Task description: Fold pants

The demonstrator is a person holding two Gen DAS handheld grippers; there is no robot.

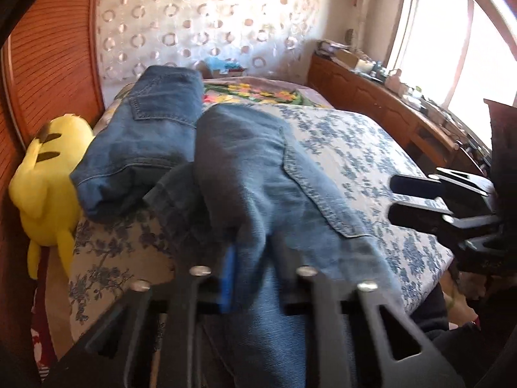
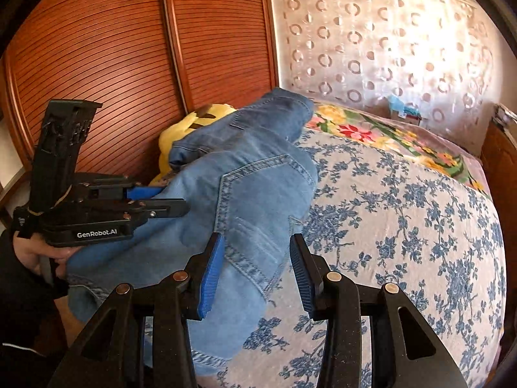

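My left gripper (image 1: 255, 278) is clenched on the jeans (image 1: 265, 174): denim bunches up between its fingers and runs straight ahead of it across the bed (image 1: 371, 148). From the right wrist view I see the same tool off to the left (image 2: 174, 200), biting the near-left edge of the cloth.

My right gripper (image 2: 255, 274) is released, its 2 blue pads (image 2: 211, 274) spread wide. The jeans (image 2: 245, 200) lie directly ahead of and below it, the stitched back pocket sitting just past the fingertips, and I cannot tell whether the pads touch the fabric.

The long axis of the garment runs away from both tools toward the far-left corner, where a 2nd folded pair (image 1: 152, 123) lies just beside a yellow plush (image 1: 45, 174).

I judge the right is the free hand and the nearer one to the pocket edge; it would need to drop forward and close on that edge so both tools can carry the fold along the same axis.
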